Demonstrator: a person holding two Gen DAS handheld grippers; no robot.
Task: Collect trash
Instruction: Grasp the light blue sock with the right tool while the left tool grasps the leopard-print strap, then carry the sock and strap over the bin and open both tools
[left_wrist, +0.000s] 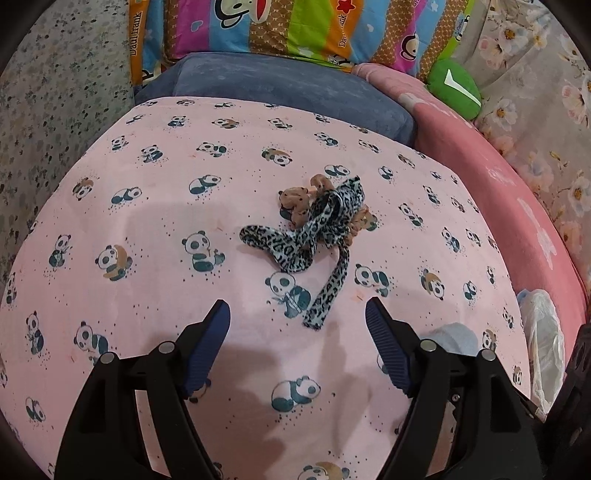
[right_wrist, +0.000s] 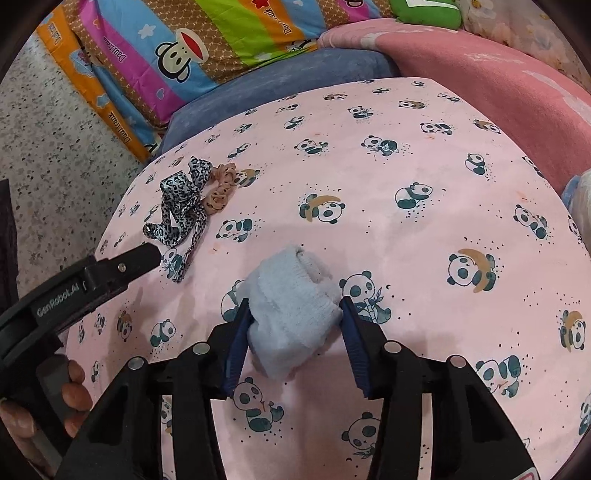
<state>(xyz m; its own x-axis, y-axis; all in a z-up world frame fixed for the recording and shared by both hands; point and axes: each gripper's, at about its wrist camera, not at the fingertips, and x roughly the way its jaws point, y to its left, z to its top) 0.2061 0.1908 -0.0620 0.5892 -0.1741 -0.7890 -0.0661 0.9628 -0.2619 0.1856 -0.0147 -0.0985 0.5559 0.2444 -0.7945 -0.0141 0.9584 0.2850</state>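
A grey leopard-print ribbon (left_wrist: 314, 229) lies tangled with a tan scrunchie (left_wrist: 295, 199) on the pink panda-print cloth (left_wrist: 147, 229). My left gripper (left_wrist: 297, 310) is open and empty just short of the ribbon's loose end. In the right wrist view a light blue fuzzy sock (right_wrist: 291, 310) lies on the cloth (right_wrist: 424, 206) between the blue pads of my right gripper (right_wrist: 293, 308), which touch its sides. The ribbon (right_wrist: 181, 206) and scrunchie (right_wrist: 221, 188) lie to the left there, with the left gripper (right_wrist: 155, 254) beside them.
A clear plastic bag (left_wrist: 543, 343) hangs at the cloth's right edge. A blue cushion (left_wrist: 280, 92), striped monkey-print pillows (left_wrist: 295, 29), a pink blanket (left_wrist: 498, 177) and a green plush (left_wrist: 454, 88) sit behind. Speckled floor (right_wrist: 55, 147) lies to the left.
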